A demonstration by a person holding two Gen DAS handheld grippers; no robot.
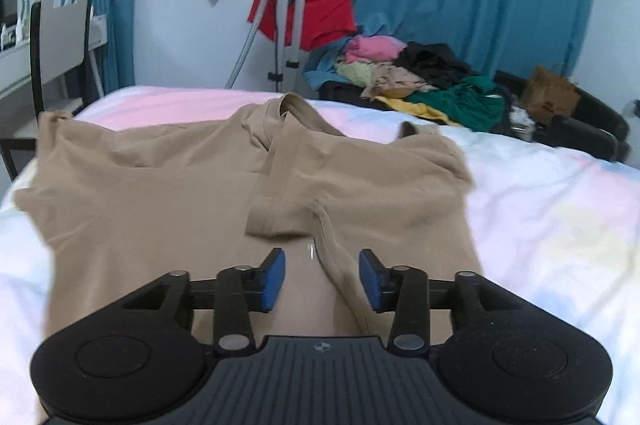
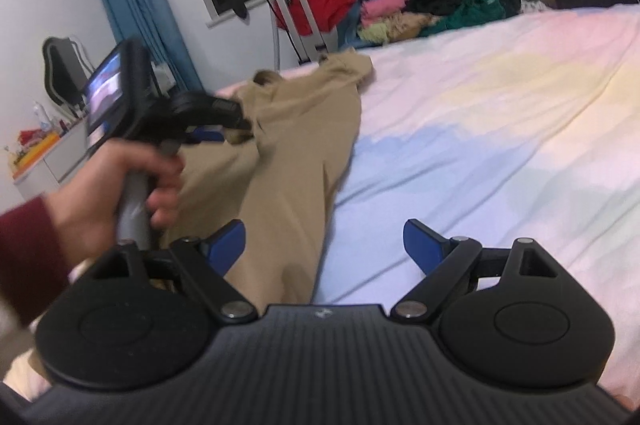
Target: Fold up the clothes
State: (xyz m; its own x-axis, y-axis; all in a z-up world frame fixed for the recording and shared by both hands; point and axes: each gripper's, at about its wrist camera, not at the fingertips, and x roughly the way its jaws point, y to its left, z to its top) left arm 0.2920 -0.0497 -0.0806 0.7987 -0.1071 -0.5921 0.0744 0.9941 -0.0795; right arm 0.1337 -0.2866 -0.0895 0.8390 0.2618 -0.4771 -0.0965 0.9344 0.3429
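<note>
A tan shirt lay spread on the bed, partly folded.
The left gripper hovered just above the shirt's near part, its blue pads apart and holding nothing. The right gripper stood spread wide over the shirt's right edge and the bare sheet. Beyond the bed's far edge sat a pile of clothes.

Your right tool hangs with its blue pads spread wide over the edge of the tan garment on the pastel bed, while your left hand points the left tool at the cloth.
</note>
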